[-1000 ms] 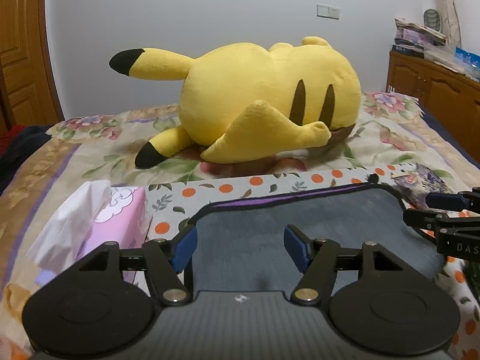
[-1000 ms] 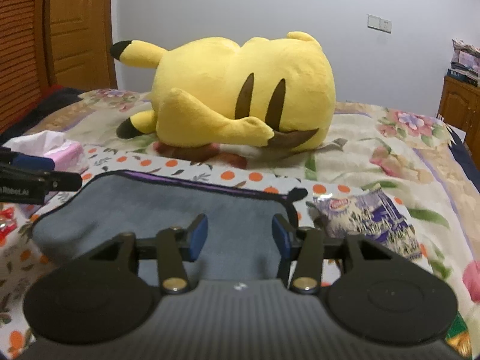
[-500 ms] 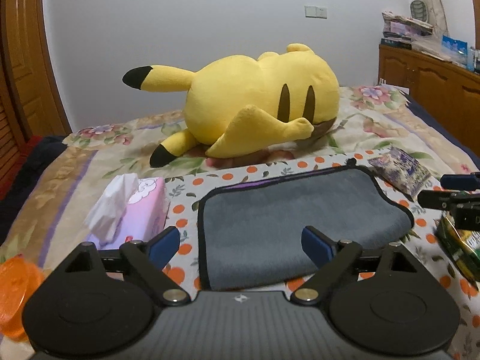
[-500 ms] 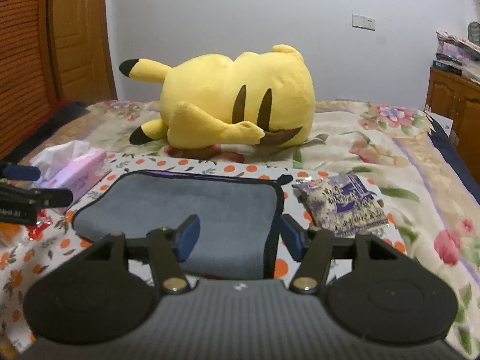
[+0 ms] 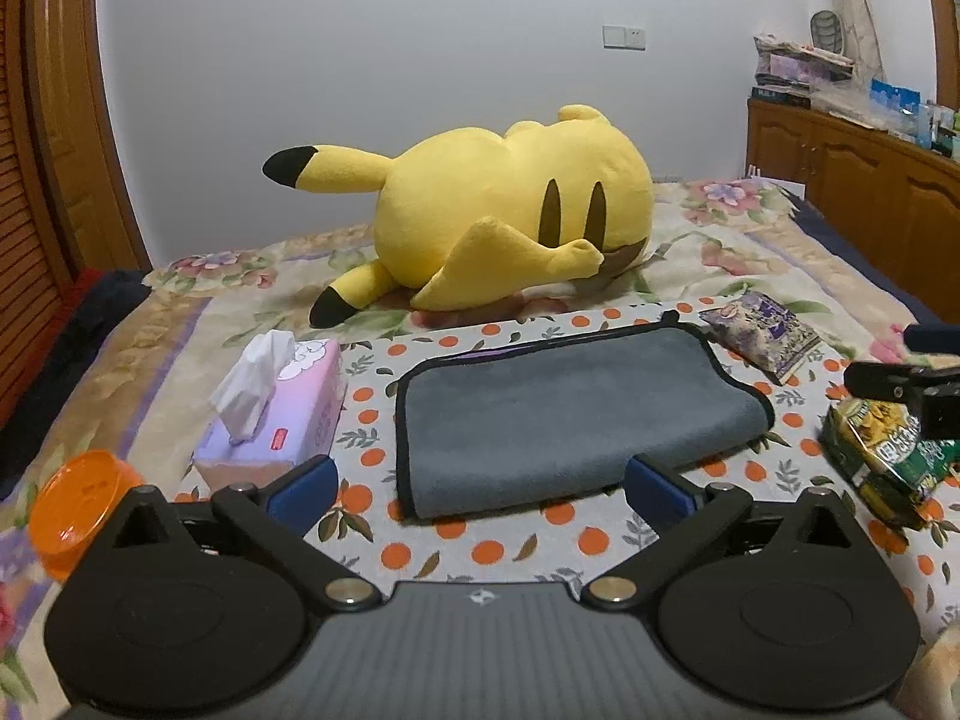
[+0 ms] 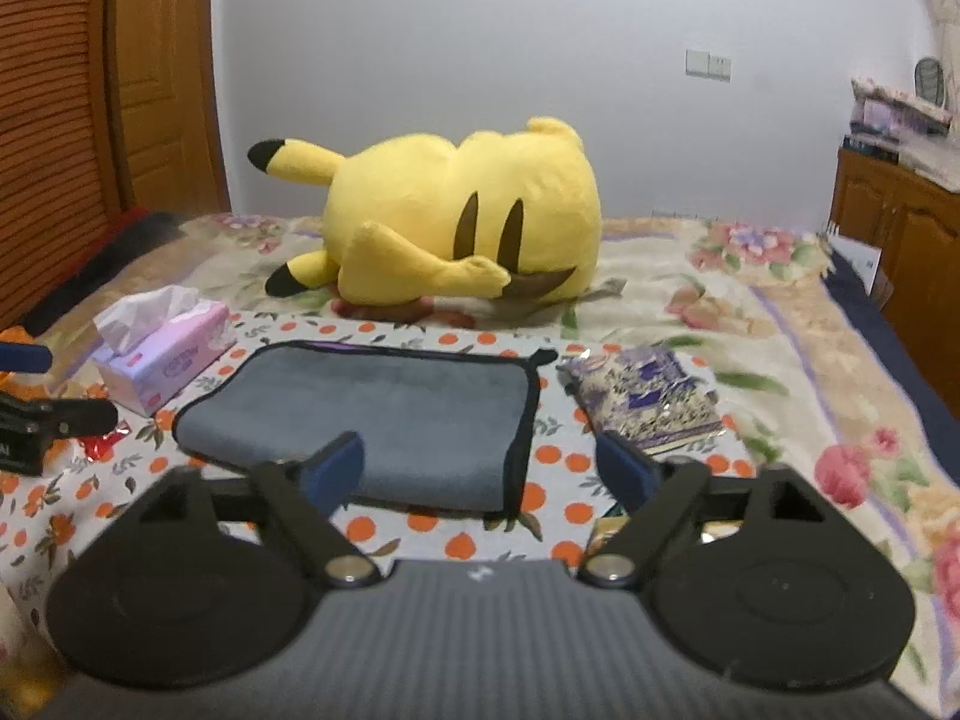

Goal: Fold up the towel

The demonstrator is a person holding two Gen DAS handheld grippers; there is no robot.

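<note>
A grey towel (image 5: 570, 414) with black edging lies folded flat on an orange-dotted cloth (image 5: 480, 546) on the bed; it also shows in the right wrist view (image 6: 384, 414). My left gripper (image 5: 480, 486) is open and empty, held above and in front of the towel's near edge. My right gripper (image 6: 480, 468) is open and empty, over the towel's near right corner. Each gripper's tip shows at the edge of the other's view.
A big yellow plush (image 5: 510, 216) lies behind the towel. A pink tissue box (image 5: 276, 402) stands left, an orange bowl (image 5: 78, 510) further left. A purple snack packet (image 5: 762, 330) and a green one (image 5: 882, 456) lie right. Wooden cabinets (image 5: 852, 180) line the right wall.
Both grippers have opened wide and pulled back and up from the towel, which now lies folded and free on the cloth.
</note>
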